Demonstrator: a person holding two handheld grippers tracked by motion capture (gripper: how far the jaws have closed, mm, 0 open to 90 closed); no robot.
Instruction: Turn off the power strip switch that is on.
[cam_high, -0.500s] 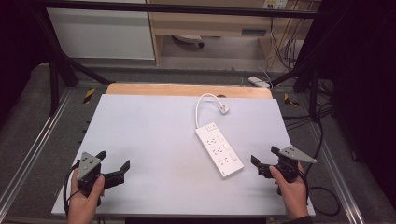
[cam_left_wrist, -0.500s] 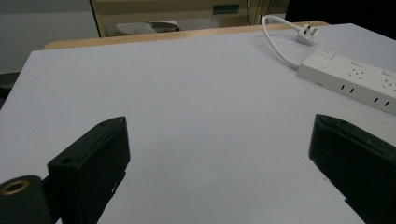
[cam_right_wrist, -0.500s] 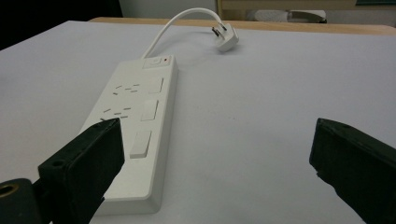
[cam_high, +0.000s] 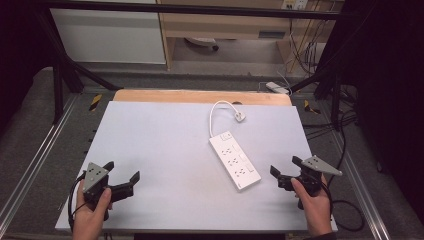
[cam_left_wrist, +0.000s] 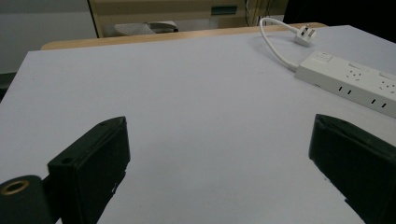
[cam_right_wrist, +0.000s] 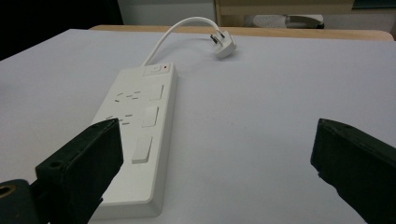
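A white power strip (cam_high: 234, 161) lies flat and aslant on the white table top (cam_high: 160, 140), right of centre. Its short white cord (cam_high: 215, 112) loops back to a white plug (cam_high: 240, 116) that rests on the table. My left gripper (cam_high: 121, 171) is held low at the near left corner, open with nothing between its jaws. In the left gripper view the power strip (cam_left_wrist: 350, 79) and plug (cam_left_wrist: 306, 33) lie far ahead on the right. My right gripper (cam_high: 285, 166) is open just right of the strip's near end. In the right gripper view the power strip (cam_right_wrist: 140, 121) runs past the left jaw.
A wooden strip (cam_high: 200, 96) edges the table's far side. Metal frame rails (cam_high: 35, 165) run along both sides. Beyond the table a second white strip (cam_high: 276, 87) and loose cables (cam_high: 300, 45) lie on the floor near a cabinet (cam_high: 110, 35).
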